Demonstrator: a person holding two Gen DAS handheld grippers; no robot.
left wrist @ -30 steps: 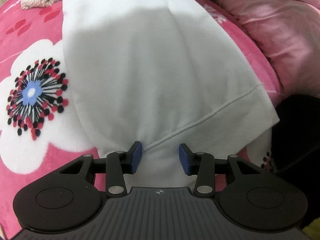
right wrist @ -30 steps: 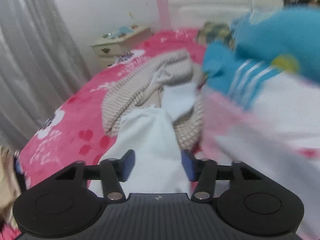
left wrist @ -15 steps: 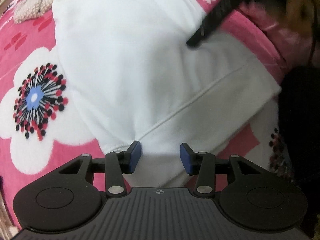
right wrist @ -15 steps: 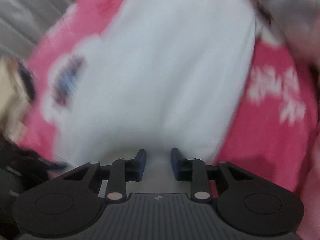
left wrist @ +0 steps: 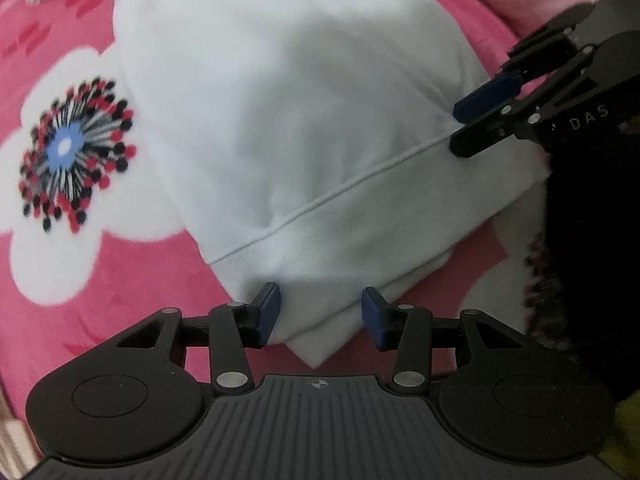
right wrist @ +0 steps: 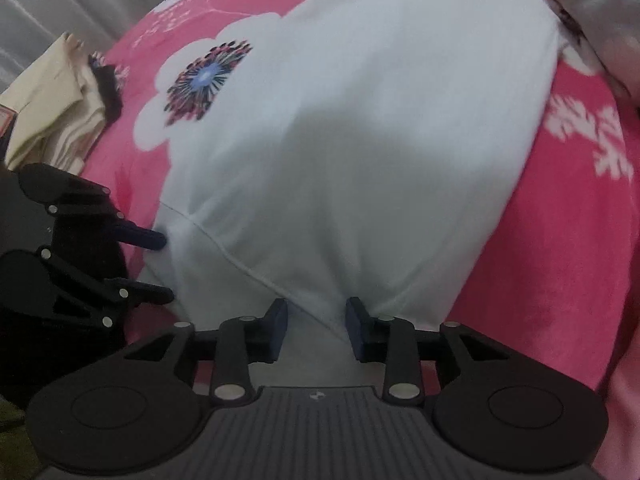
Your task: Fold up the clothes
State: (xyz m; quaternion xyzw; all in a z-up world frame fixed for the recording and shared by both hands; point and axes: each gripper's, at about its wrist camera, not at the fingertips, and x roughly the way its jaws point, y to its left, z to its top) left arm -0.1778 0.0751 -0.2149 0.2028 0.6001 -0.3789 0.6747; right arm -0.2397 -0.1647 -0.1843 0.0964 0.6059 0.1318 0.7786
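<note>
On the pink floral bed, one white sweatshirt lies flat. The left gripper straddles its near hem corner, jaws apart, cloth between them. Further right, the right gripper sits at the other hem corner, jaws opening around fabric. Looks like the hem grab: both need to clamp, then lift together. Two grippers, one garment.

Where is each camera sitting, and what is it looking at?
Left wrist: on the left gripper, looking steeply down at the white garment's hem corner; the right gripper shows at right, its jaws opening.
Right wrist: on the right gripper, looking down over the garment's hem; the left gripper shows at left.
Shared: garment, pink flowered blanket, each other's gripper.
</note>
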